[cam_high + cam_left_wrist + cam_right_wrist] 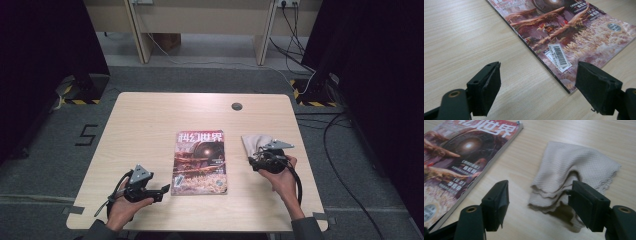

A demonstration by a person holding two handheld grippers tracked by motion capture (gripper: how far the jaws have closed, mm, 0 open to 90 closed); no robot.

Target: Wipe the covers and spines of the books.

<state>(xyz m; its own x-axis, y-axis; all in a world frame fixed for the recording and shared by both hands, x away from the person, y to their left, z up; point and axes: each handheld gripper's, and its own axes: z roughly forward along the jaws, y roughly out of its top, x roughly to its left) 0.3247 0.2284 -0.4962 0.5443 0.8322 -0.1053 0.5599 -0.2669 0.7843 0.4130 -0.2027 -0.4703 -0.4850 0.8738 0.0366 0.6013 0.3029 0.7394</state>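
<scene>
You work at a pale wood-grain table with rounded corners and a round grommet near its far edge. It stands on grey carpet with a black "5" marked on the floor at left. Black curtains flank both sides, hazard-striped bases sit at their feet, cables trail at right, and a light wooden bench stands beyond.

A magazine lies flat mid-table, red sci-fi cover up. A beige cloth lies crumpled just right of it, apart from it.

Your left gripper sits near the magazine's near-left corner, jaws spread wide, nothing between them. Your right gripper is at the cloth's near edge, jaws spread and no pinch: the cloth's folded edge lies between them, and one pad is close against a fold, touching or not I cannot tell.

The high view gives the whole layout, room and both hands. The left gripper view adds the barcode sticker and the magazine's spine edge on the table. The right gripper view adds the cloth's waffle weave, layered hem and lifted fold, plus the white title characters up close.
</scene>
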